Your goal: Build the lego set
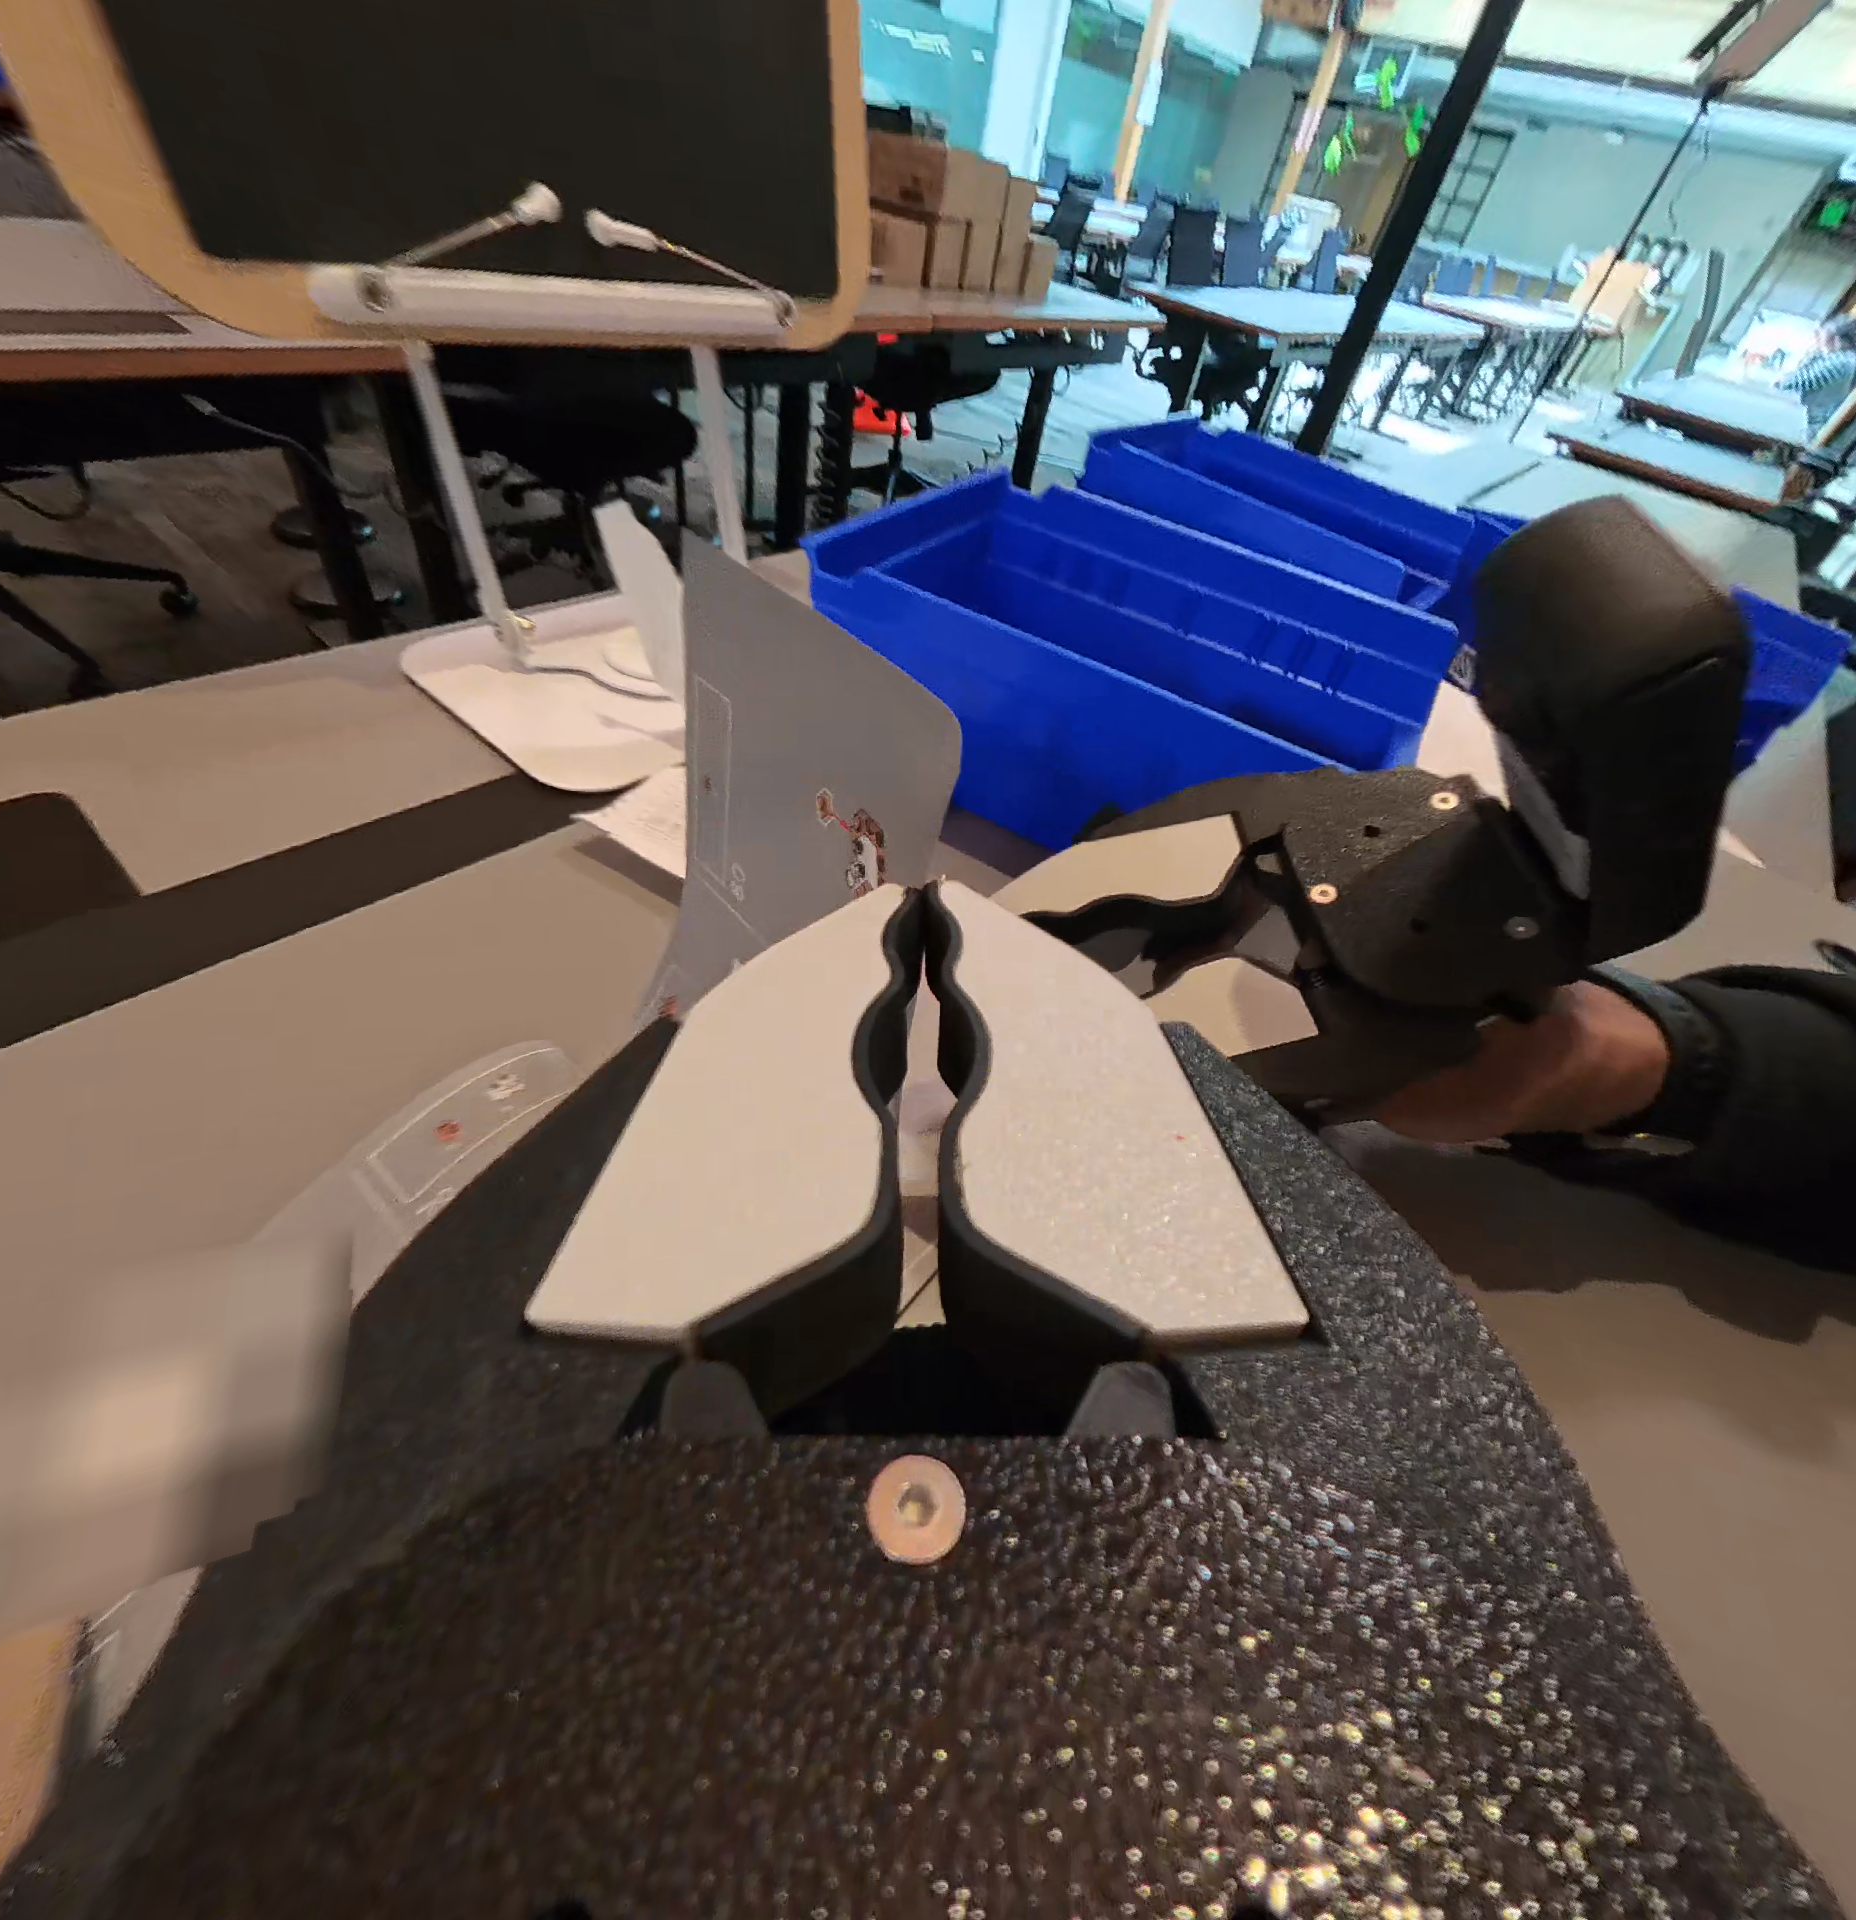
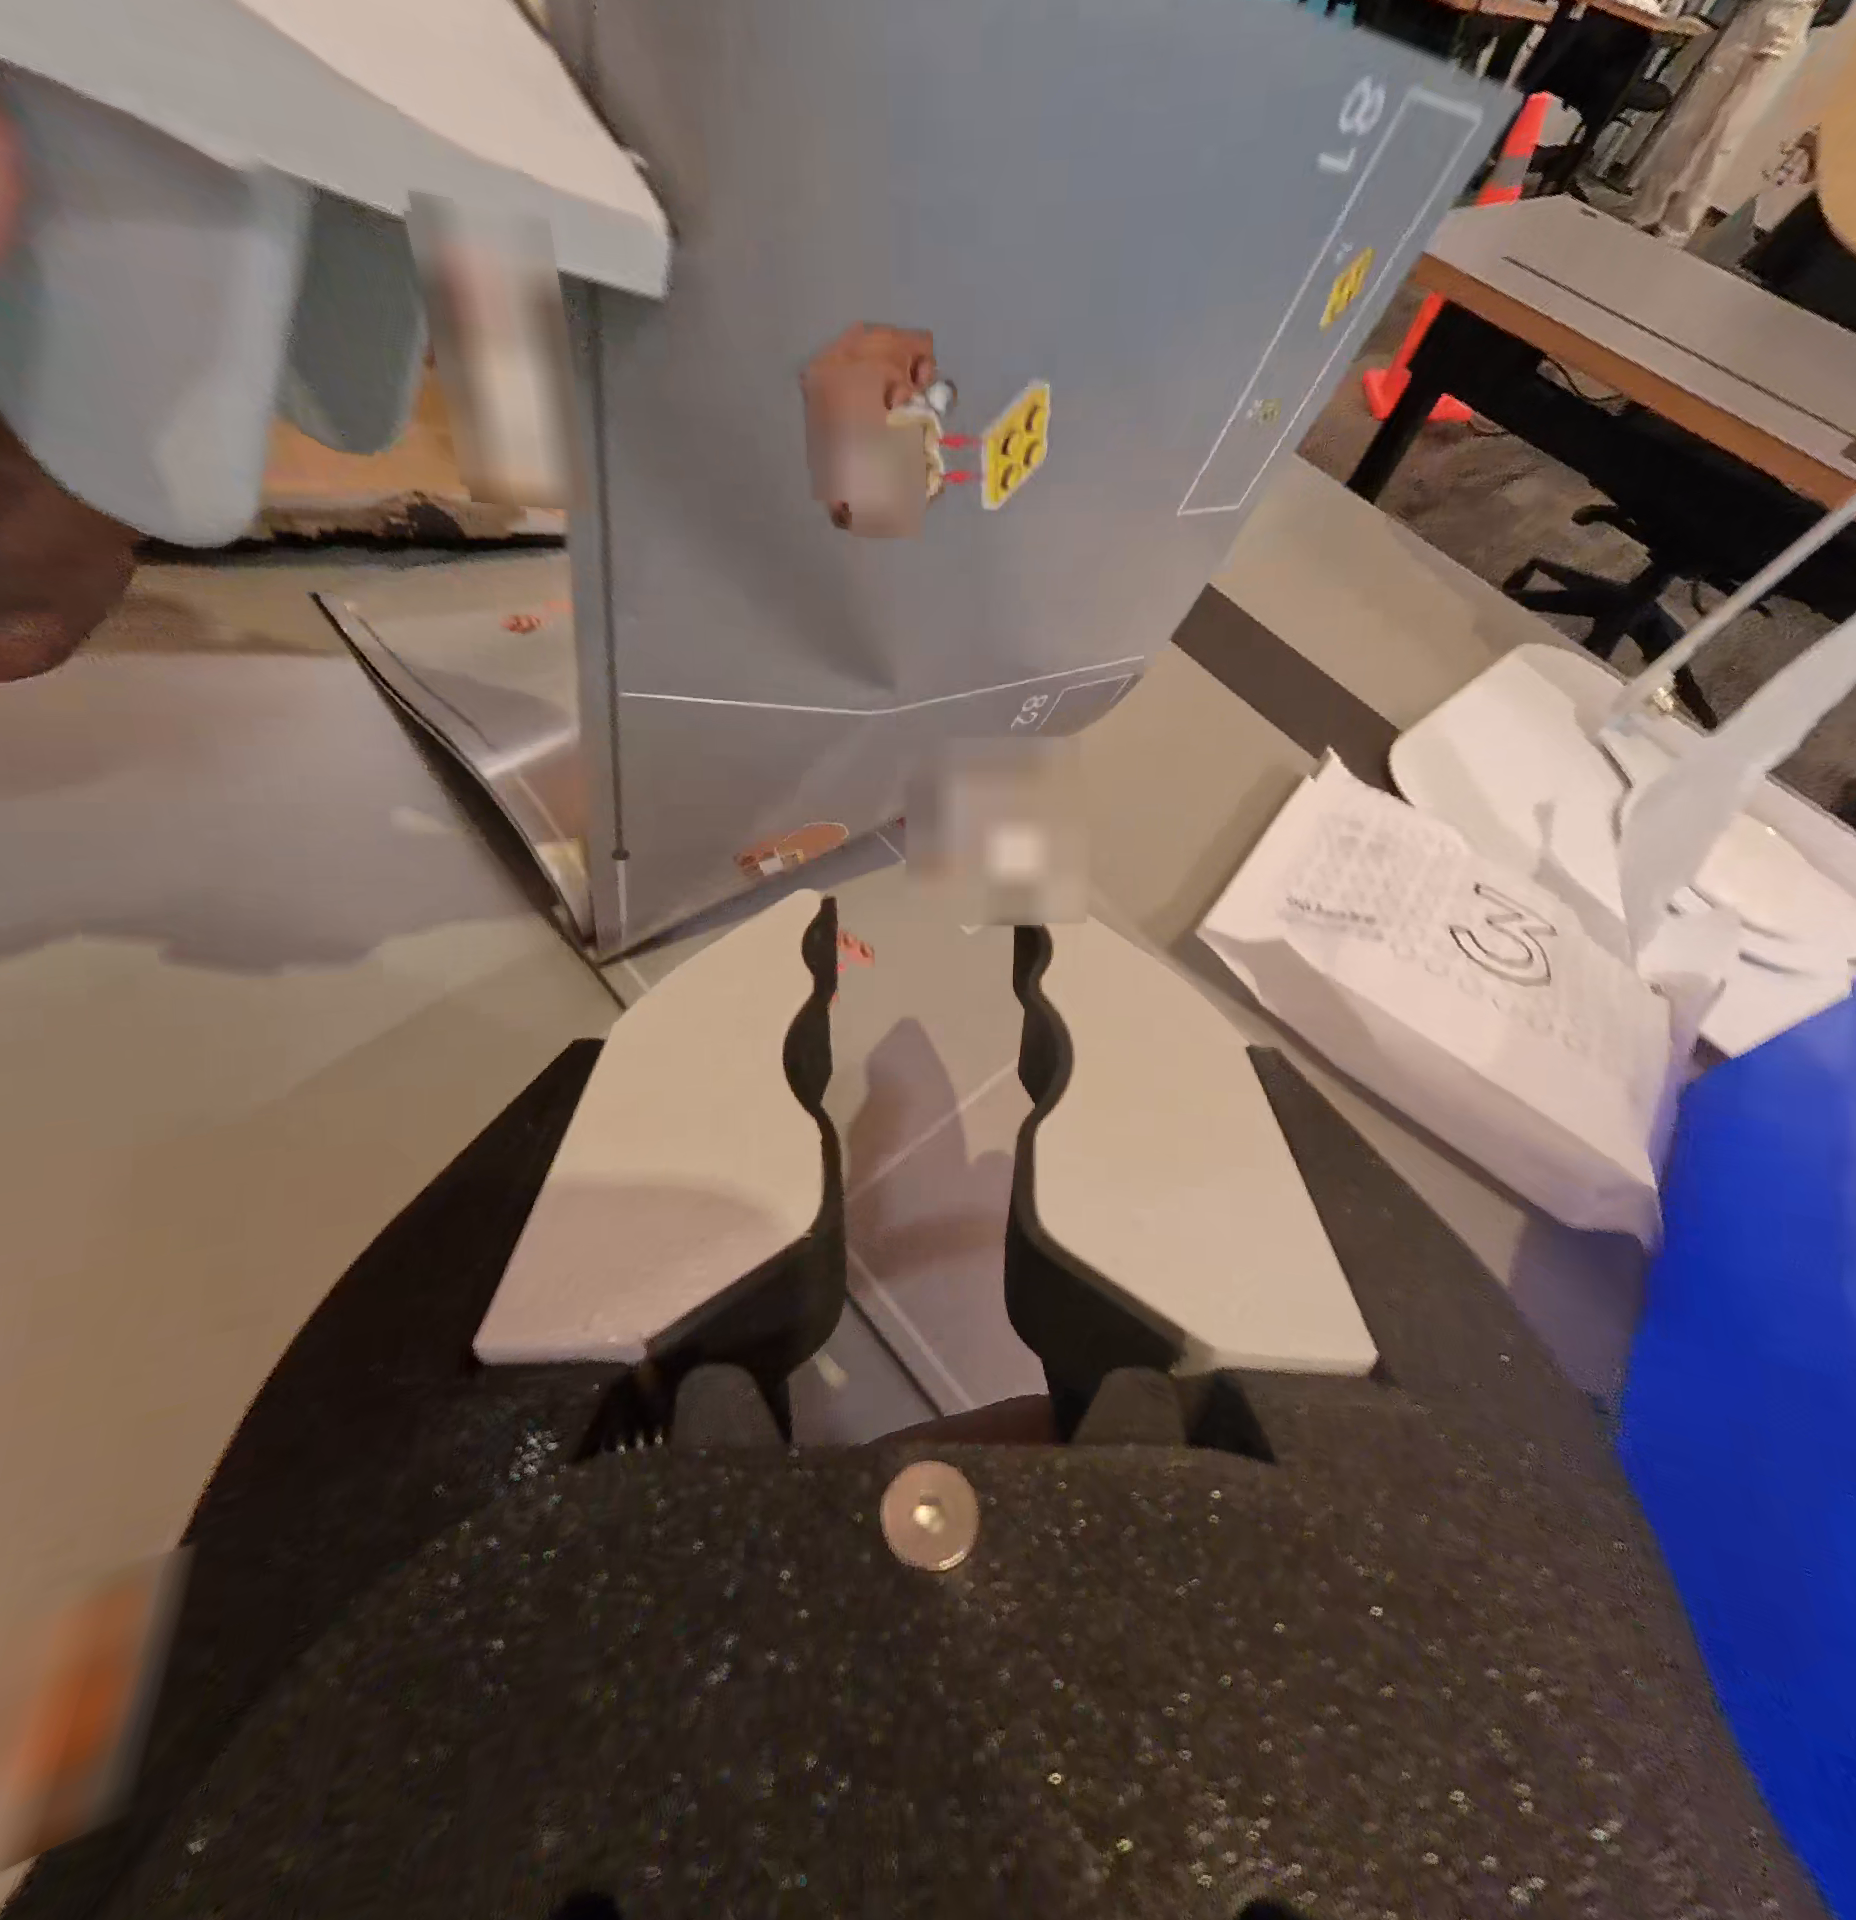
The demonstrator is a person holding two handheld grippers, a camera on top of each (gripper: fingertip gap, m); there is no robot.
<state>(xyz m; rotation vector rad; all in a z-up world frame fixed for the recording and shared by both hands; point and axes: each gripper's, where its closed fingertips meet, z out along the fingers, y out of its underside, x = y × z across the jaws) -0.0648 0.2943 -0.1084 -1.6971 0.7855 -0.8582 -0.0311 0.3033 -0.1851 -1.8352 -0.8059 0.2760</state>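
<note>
The left gripper (image 1: pixel 922 894) is clenched on a raised grey page (image 1: pixel 799 769) of the booklet (image 2: pixel 467 727), the right gripper (image 2: pixel 924 935) released just beside it, pages under its jaws.

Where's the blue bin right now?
In the left wrist view the blue bin sits on the table, right of centre, behind the lifted grey booklet page and just beyond the right tool.

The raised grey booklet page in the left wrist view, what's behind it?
Behind the raised page stand the lamp's white base, a white sheet of paper and, to the right, blue plastic bins. The page hides part of the base and most of the paper.
</note>
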